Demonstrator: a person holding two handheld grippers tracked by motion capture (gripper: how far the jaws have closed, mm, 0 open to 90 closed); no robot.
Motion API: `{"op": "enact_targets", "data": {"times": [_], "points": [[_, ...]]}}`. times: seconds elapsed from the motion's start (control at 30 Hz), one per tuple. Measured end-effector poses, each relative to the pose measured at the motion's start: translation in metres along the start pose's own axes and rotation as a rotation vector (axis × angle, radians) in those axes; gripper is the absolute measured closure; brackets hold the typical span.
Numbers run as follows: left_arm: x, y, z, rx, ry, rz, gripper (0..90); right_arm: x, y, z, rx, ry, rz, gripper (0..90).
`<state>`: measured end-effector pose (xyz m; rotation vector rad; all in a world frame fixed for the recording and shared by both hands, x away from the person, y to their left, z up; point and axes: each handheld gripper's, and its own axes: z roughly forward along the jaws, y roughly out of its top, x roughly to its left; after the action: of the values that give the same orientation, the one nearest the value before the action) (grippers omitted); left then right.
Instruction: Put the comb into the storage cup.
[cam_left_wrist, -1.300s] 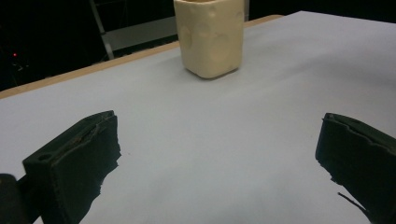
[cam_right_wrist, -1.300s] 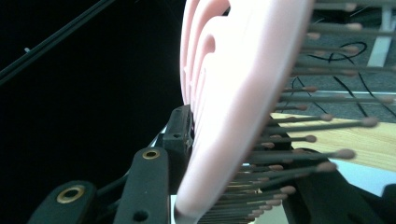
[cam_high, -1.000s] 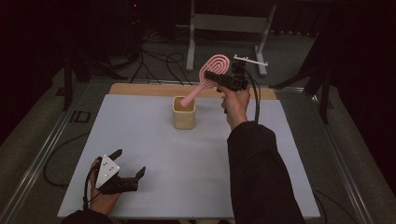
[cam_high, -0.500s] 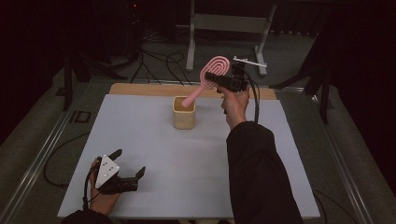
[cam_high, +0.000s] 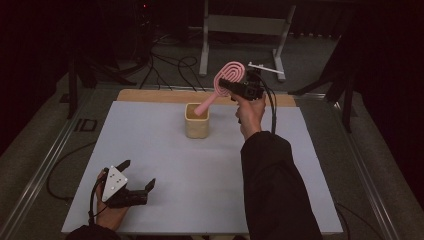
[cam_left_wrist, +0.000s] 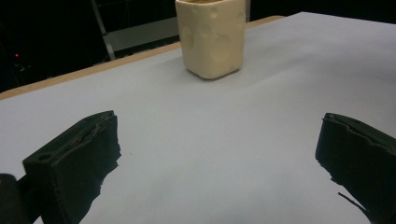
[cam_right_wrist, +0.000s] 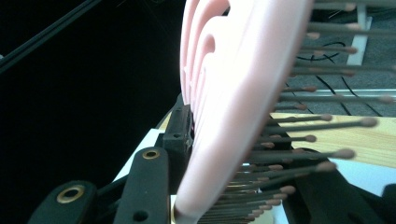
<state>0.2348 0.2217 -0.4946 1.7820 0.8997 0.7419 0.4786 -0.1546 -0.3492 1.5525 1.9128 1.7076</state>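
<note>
A pink hairbrush (cam_high: 222, 84) hangs tilted above the table, its handle end dipping into a cream cup (cam_high: 196, 120) that stands at the back middle. My right gripper (cam_high: 226, 86) is shut on the brush's head. In the right gripper view the pink head (cam_right_wrist: 224, 93) and its bristles (cam_right_wrist: 299, 140) sit between the black jaws. My left gripper (cam_high: 137, 176) rests open near the table's front left corner, held by a hand. In the left gripper view its gap (cam_left_wrist: 219, 154) holds nothing and the cup (cam_left_wrist: 212, 37) stands ahead.
The grey table top (cam_high: 165, 165) has a wooden strip (cam_high: 150, 96) along its far edge. Behind the table a metal stand (cam_high: 240, 30) and cables (cam_high: 170, 65) lie on the floor. A dark sleeve (cam_high: 275, 190) reaches over the right half of the table.
</note>
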Motion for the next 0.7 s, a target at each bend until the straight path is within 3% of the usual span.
{"op": "enact_targets", "data": {"times": [0.7], "points": [[-0.0005, 0.0001, 0.0002, 0.000, 0.000, 0.001, 0.0, -0.0004, -0.0089, 0.0053, 0.000, -0.020, -0.021, 63.6]]}}
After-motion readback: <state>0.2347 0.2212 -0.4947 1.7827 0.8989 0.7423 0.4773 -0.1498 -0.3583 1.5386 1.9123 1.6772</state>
